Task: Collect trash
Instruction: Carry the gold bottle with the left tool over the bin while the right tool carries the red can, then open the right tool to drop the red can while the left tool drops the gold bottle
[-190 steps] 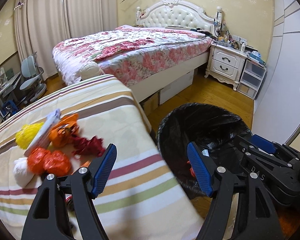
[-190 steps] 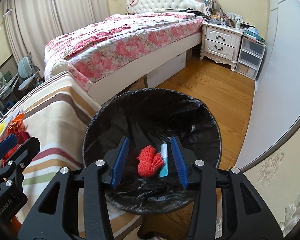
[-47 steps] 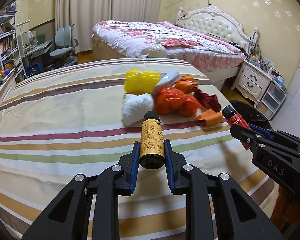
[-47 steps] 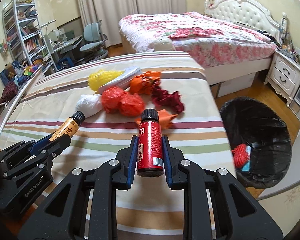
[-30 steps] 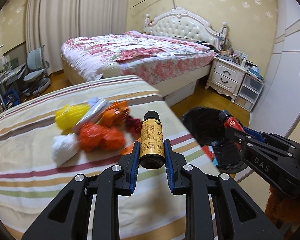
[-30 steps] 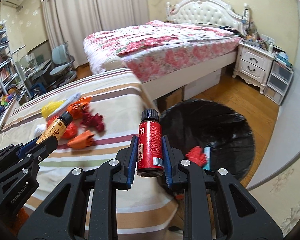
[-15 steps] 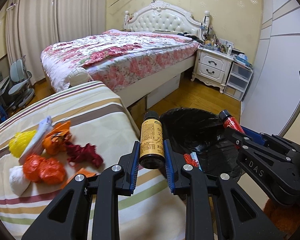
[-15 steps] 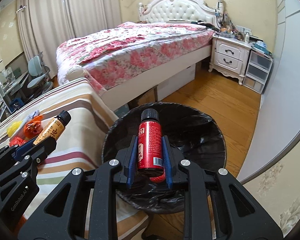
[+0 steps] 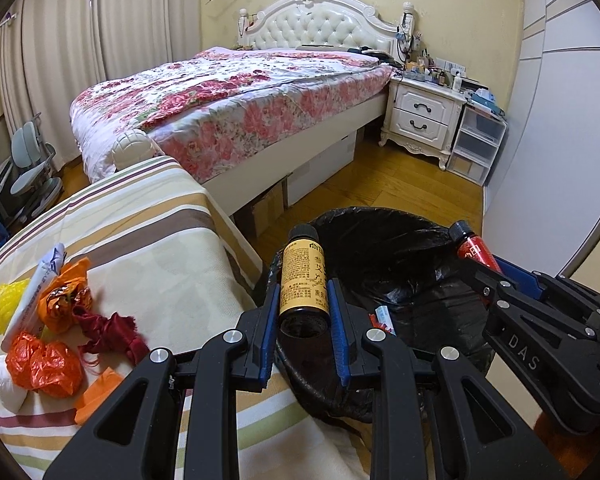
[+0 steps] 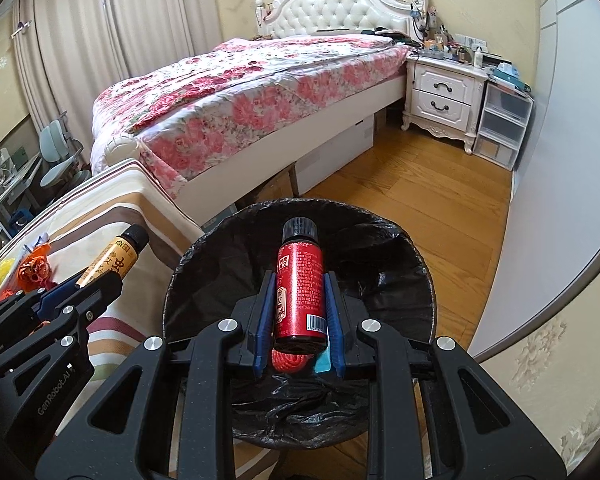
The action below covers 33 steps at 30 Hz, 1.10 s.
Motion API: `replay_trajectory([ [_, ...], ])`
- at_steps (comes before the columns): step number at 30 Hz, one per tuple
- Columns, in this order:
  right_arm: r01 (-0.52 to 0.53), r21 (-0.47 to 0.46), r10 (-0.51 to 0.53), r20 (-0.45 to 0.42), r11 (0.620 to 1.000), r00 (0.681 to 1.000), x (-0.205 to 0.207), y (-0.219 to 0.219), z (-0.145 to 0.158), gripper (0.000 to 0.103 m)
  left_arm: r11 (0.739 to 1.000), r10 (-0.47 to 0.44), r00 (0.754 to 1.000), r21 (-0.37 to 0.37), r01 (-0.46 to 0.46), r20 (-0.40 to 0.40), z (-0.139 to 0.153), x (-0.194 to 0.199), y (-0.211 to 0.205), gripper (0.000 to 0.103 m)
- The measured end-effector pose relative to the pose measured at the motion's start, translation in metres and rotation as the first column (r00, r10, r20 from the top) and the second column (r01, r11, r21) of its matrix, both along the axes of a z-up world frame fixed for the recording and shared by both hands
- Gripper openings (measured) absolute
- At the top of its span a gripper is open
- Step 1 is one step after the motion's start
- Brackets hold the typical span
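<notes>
The left tool (image 9: 303,322) grips a yellow bottle (image 9: 303,282) over the near left edge of the black bin (image 9: 384,236). The right tool (image 10: 299,314) grips a red bottle (image 10: 299,286) right above the bin's open mouth. More trash, orange bags (image 9: 44,364) and a red rag (image 9: 108,330), lies on the striped bed (image 9: 152,240) to the left.

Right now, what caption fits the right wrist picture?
Right gripper holds a red bottle over the black-lined trash bin.
</notes>
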State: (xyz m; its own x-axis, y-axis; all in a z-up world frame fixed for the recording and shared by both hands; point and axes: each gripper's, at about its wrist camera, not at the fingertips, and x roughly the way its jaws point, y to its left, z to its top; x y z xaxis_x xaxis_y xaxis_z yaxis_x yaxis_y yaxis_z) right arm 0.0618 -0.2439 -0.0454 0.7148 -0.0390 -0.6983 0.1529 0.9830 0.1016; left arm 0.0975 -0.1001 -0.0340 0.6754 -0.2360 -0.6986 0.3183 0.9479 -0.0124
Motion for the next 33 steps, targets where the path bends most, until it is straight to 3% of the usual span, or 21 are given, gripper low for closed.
replay_trajectory([
  [15, 0.039, 0.009, -0.039, -0.011, 0.999, 0.999, 0.007, -0.012, -0.007, 0.026, 0.999, -0.027, 1.0, 0.023, 0.027, -0.009, -0.006, 0.01, -0.019, 0.025],
  [16, 0.041, 0.01, -0.041, -0.013, 0.999, 0.999, 0.007, -0.013, -0.008, 0.027, 0.999, -0.029, 1.0, 0.025, 0.029, -0.01, -0.006, 0.01, -0.019, 0.027],
  [18, 0.052, 0.008, -0.052, -0.013, 0.999, 0.999, 0.006, -0.013, -0.009, 0.034, 0.999, -0.025, 1.0, 0.026, 0.025, -0.008, -0.006, 0.01, -0.018, 0.043],
  [20, 0.058, 0.005, -0.058, -0.013, 0.998, 0.998, 0.006, -0.014, -0.009, 0.035, 1.0, -0.018, 1.0, 0.014, 0.018, -0.003, -0.004, 0.009, -0.015, 0.059],
  [25, 0.072, -0.007, -0.072, -0.008, 0.997, 0.997, 0.002, -0.013, -0.007, 0.047, 1.0, 0.005, 1.0, 0.008, -0.005, 0.008, 0.0, 0.008, -0.007, 0.071],
  [29, 0.078, -0.011, -0.078, -0.005, 0.997, 0.997, -0.002, -0.009, -0.004, 0.058, 1.0, 0.024, 1.0, 0.006, -0.024, 0.019, 0.004, 0.005, 0.002, 0.072],
  [33, 0.067, -0.008, -0.067, -0.006, 0.998, 0.998, -0.007, -0.001, -0.002, 0.061, 0.999, 0.047, 0.999, 0.004, -0.047, 0.016, 0.007, -0.001, 0.017, 0.072],
])
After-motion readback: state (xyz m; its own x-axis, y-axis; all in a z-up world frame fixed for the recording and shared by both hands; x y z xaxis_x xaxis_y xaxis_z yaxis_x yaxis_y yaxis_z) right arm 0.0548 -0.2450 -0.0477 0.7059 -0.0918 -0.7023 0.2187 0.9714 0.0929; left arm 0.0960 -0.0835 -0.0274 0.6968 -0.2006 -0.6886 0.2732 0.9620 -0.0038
